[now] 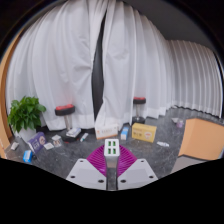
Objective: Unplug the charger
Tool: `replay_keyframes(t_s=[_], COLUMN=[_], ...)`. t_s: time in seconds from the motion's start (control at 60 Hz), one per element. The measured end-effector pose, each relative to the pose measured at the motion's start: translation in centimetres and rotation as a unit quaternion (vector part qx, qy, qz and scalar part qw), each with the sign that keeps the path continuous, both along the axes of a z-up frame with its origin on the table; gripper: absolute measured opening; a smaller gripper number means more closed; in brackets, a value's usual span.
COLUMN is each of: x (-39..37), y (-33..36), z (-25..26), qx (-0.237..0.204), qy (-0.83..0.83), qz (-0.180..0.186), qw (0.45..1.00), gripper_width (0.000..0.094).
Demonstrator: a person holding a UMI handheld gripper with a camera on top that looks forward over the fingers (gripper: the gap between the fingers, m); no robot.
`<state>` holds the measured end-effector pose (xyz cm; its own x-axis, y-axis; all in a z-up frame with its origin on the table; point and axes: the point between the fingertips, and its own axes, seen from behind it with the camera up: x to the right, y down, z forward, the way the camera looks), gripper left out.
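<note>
Apparently late in the sequence: the tool (112, 163) is raised above a cluttered floor (150, 150) and carries a small white block, taken to be the charger (112, 148), between its two fingers. The magenta pads (98, 160) converge on the block from both sides, so the fingers stand narrow and appear to press on it. No socket, wall plate or power strip is visible near the block, and no cable can be traced from it, though one may be hidden. Judged from this, the pull from the outlet seems already made, and what is left is at most to carry the block clear and set it down.

Beyond the fingers lie scattered things: a yellow box (143, 132) ahead, with smaller items to either side that are too small to name. Two dark stools (65, 112) stand before long white curtains (110, 55) that close the background. A potted plant (25, 115) stands beside the nearer stool, and an orange board (206, 140) lies off to the other side.
</note>
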<state>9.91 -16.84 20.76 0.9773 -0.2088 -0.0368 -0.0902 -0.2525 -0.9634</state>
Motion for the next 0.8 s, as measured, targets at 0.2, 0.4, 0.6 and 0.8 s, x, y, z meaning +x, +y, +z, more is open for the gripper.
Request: replay_keyframes(t_s=[0.2, 0.4, 0.6, 0.8], x=[1.9, 3.4, 8.1, 8.8], y=[-1.4, -1.9, -2.2, -4.8], z=[-15.7, -21.5, -22.1, -16.7], qx=[-0.129, -0.174, -0.189, -0.174], qy=[0.066, 0.067, 0.039, -0.016], qz=[0.024, 0.033, -0.003, -0.018], qw=[0.989, 0.982, 0.981, 0.984], gripper_width=[0.0151, 0.0252, 0.079, 0.0852])
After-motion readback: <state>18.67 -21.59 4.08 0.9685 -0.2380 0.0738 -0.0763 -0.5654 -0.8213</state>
